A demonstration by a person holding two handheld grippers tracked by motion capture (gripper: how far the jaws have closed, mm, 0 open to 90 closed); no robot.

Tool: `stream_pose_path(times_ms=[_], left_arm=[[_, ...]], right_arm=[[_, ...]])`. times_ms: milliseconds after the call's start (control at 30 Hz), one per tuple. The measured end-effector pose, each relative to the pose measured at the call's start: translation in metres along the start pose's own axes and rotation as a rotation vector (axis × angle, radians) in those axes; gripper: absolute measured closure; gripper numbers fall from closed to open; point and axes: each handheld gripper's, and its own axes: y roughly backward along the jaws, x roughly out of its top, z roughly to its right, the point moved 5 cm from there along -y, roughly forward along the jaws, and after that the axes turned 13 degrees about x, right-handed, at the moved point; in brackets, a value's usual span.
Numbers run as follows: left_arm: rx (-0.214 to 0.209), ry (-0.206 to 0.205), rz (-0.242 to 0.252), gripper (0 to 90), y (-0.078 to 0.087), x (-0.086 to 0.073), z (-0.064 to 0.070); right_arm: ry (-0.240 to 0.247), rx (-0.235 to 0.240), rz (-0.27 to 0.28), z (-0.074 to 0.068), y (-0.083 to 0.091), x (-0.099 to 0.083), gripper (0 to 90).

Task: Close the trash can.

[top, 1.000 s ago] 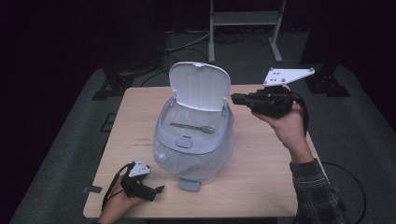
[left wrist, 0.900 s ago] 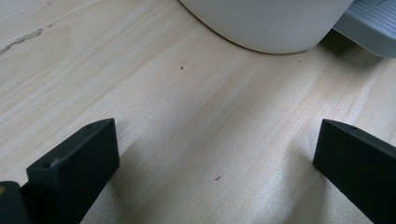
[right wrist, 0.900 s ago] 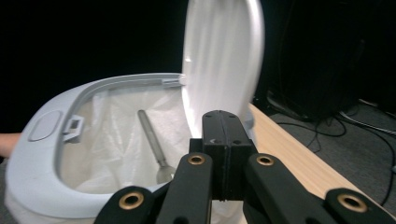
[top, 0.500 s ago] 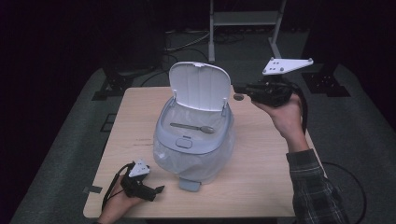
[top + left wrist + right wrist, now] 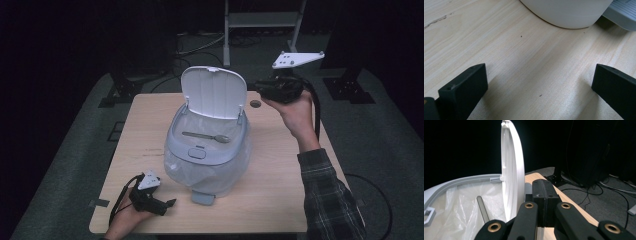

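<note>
A pale grey pedal bin [image 5: 207, 160] stands mid-table with its white lid [image 5: 214, 92] upright and a clear liner [image 5: 456, 205] inside. A grey spoon [image 5: 205, 136] lies across its rim, and its handle [image 5: 482, 210] also shows in the right gripper view. My right gripper [image 5: 257, 86] is held in the air at the lid's right edge, shut [image 5: 545, 195] with nothing in it; the lid [image 5: 511, 170] stands edge-on just left of the jaws. My left gripper [image 5: 167, 205] rests on the table front left, open [image 5: 540, 82], pointing at the bin's base [image 5: 569, 12] and pedal [image 5: 621, 15].
A small dark round spot [image 5: 255, 104] marks the wooden table [image 5: 280, 200] behind the bin on the right. A metal rack [image 5: 260, 20] and black stand bases [image 5: 350, 90] sit on the floor beyond the far edge.
My right gripper has risen a little and drifted toward the far side, still shut beside the lid. The left gripper, bin and spoon have not moved.
</note>
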Motion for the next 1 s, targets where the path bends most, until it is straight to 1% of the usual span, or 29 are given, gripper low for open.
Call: stream_pose_path(times_ms=[167, 233, 267, 300, 367, 533, 633, 667, 800, 1000], left_arm=[[0.0, 0.0, 0.0, 0.0, 0.0, 0.0, 0.0], [0.0, 0.0, 0.0, 0.0, 0.0, 0.0, 0.0], [0.0, 0.0, 0.0, 0.0, 0.0, 0.0, 0.0], [0.0, 0.0, 0.0, 0.0, 0.0, 0.0, 0.0], [-0.001, 0.0, -0.001, 0.0, 0.0, 0.0, 0.0], [0.0, 0.0, -0.001, 0.0, 0.0, 0.0, 0.0], [-0.001, -0.001, -0.001, 0.0, 0.0, 0.0, 0.0], [0.0, 0.0, -0.001, 0.0, 0.0, 0.0, 0.0], [0.0, 0.0, -0.001, 0.0, 0.0, 0.0, 0.0], [0.0, -0.001, -0.001, 0.0, 0.0, 0.0, 0.0]], right_arm=[[-0.005, 0.018, 0.004, 0.001, -0.007, 0.002, 90.0], [-0.011, 0.043, 0.013, -0.001, -0.007, 0.003, 90.0], [-0.01, 0.048, 0.012, -0.003, -0.007, 0.003, 90.0], [-0.005, 0.054, 0.012, -0.005, -0.007, 0.003, 90.0], [-0.003, 0.08, 0.01, -0.01, -0.007, 0.003, 90.0], [0.004, 0.14, -0.028, -0.026, -0.012, 0.002, 90.0], [0.008, 0.161, -0.046, -0.032, -0.015, 0.0, 90.0], [0.009, 0.162, -0.052, -0.034, -0.015, 0.0, 90.0], [0.013, 0.185, -0.05, -0.042, -0.017, 0.0, 90.0], [0.022, 0.228, -0.066, -0.057, -0.023, -0.001, 90.0]])
